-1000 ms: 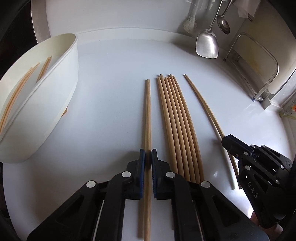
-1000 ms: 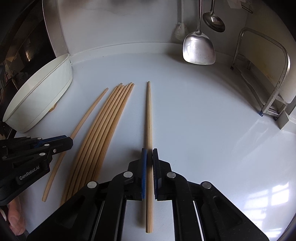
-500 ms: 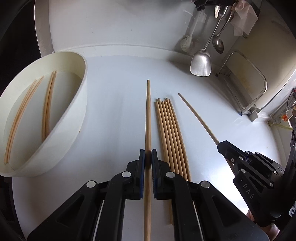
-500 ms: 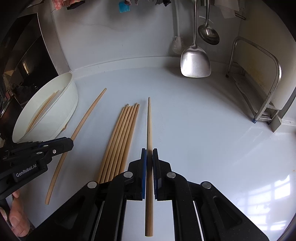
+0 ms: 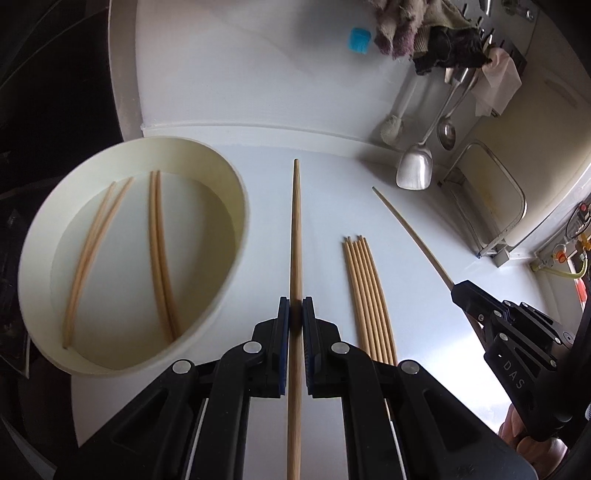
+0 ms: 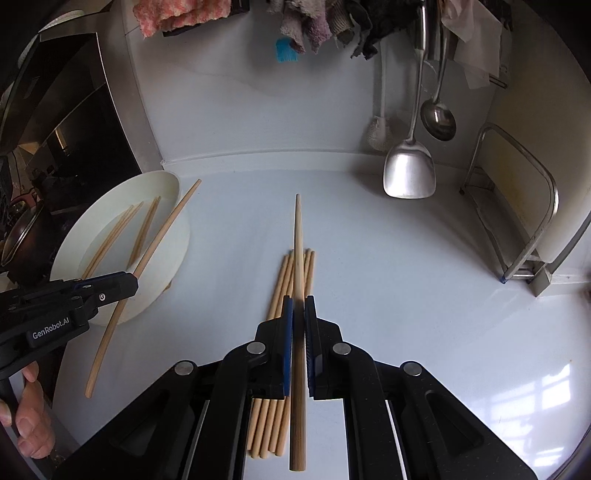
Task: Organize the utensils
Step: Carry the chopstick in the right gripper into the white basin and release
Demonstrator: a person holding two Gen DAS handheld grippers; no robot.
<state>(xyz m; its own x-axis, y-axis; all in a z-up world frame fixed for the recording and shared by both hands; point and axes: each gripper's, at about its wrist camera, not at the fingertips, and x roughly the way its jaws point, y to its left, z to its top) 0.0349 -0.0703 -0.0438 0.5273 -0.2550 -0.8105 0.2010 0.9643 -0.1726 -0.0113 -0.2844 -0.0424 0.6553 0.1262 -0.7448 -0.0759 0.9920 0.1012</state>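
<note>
While both claws are clamped tight, each pinches one wooden chopstick held clear of the white counter (image 5: pixel 424 325): the left gripper (image 5: pixel 295 314) grips a chopstick (image 5: pixel 295 236) that runs far along its fingers, just right of the white bowl (image 5: pixel 236 258), and the right gripper (image 6: pixel 298 314) grips another chopstick (image 6: pixel 298 251) above the loose bundle of chopsticks (image 6: pixel 275 295) lying on the counter. Inside the bowl, at the left of the scene, lie four chopsticks (image 5: pixel 159 251) in two pairs. On the far wall to the right hang a metal spatula (image 6: pixel 408 173), a ladle (image 6: pixel 438 118) and a white brush (image 6: pixel 380 133), with cloths (image 6: pixel 303 26) above. A hand (image 6: pixel 31 413) shows at the left gripper's handle.
</note>
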